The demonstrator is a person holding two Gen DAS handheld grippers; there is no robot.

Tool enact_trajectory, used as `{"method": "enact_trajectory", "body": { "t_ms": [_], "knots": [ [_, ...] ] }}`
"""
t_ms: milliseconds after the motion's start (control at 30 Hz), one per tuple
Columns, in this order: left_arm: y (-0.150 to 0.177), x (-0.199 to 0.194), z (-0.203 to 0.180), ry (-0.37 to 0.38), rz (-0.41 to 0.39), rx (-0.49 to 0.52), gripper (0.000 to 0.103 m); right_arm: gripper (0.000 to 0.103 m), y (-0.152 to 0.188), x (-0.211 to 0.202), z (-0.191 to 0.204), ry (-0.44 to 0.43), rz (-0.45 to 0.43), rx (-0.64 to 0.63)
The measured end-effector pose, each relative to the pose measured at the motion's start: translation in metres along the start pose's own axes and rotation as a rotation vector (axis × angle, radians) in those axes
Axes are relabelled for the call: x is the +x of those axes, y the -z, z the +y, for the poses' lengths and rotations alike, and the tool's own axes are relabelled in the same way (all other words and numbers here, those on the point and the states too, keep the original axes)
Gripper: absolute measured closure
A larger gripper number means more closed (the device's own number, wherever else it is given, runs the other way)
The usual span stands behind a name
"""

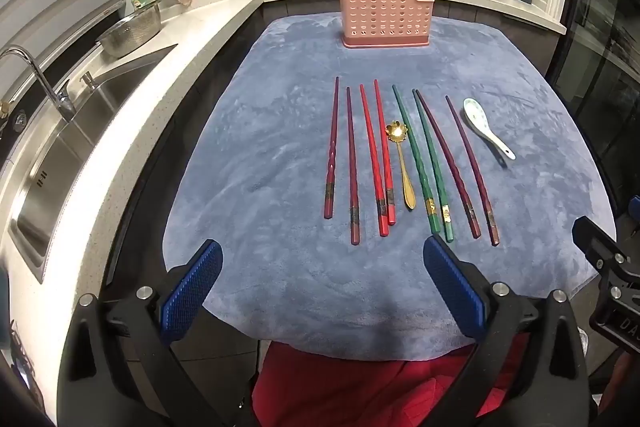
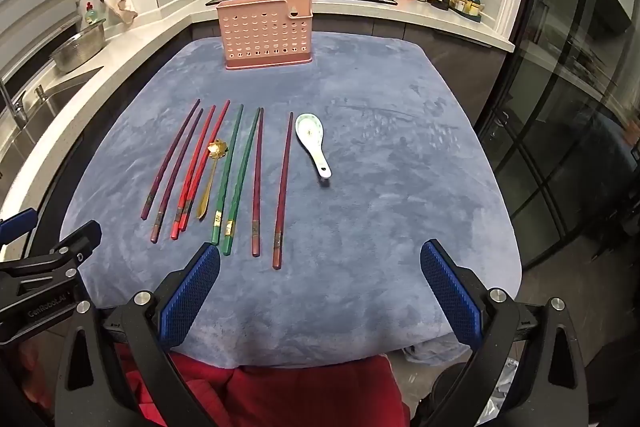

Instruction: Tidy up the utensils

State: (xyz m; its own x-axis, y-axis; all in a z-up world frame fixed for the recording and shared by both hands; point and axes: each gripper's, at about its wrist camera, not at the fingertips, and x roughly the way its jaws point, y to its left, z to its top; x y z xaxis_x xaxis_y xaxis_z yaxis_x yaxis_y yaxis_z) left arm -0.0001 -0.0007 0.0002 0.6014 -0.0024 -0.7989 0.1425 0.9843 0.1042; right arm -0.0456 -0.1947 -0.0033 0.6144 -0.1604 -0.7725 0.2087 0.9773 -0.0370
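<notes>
Both grippers, left (image 1: 322,269) and right (image 2: 320,269), hang with fingers spread wide and empty over the near edge of a blue cloth (image 1: 260,155). Beyond stands a perforated pink holder (image 1: 386,11), then eight chopsticks (image 1: 374,157) in a row, maroon, red, green, with a white spoon (image 1: 486,131) and gold spoon (image 1: 402,163). Only the right view shows "GenRobot.AI" on the left gripper's body.

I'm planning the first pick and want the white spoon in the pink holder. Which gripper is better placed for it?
Right, probably. The white spoon lies at the row's right end, nearer the open right gripper. The left gripper, also open, faces the chopsticks instead. The pink holder stands beyond both.
</notes>
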Motion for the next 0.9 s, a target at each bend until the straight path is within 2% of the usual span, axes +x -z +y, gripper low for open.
{"method": "enact_trajectory", "body": {
  "t_ms": [900],
  "knots": [
    [0.0019, 0.0002, -0.0011, 0.006, -0.004, 0.004, 0.007, 0.007, -0.0007, -0.0013, 0.0045, 0.001, 0.002, -0.001]
  ]
}}
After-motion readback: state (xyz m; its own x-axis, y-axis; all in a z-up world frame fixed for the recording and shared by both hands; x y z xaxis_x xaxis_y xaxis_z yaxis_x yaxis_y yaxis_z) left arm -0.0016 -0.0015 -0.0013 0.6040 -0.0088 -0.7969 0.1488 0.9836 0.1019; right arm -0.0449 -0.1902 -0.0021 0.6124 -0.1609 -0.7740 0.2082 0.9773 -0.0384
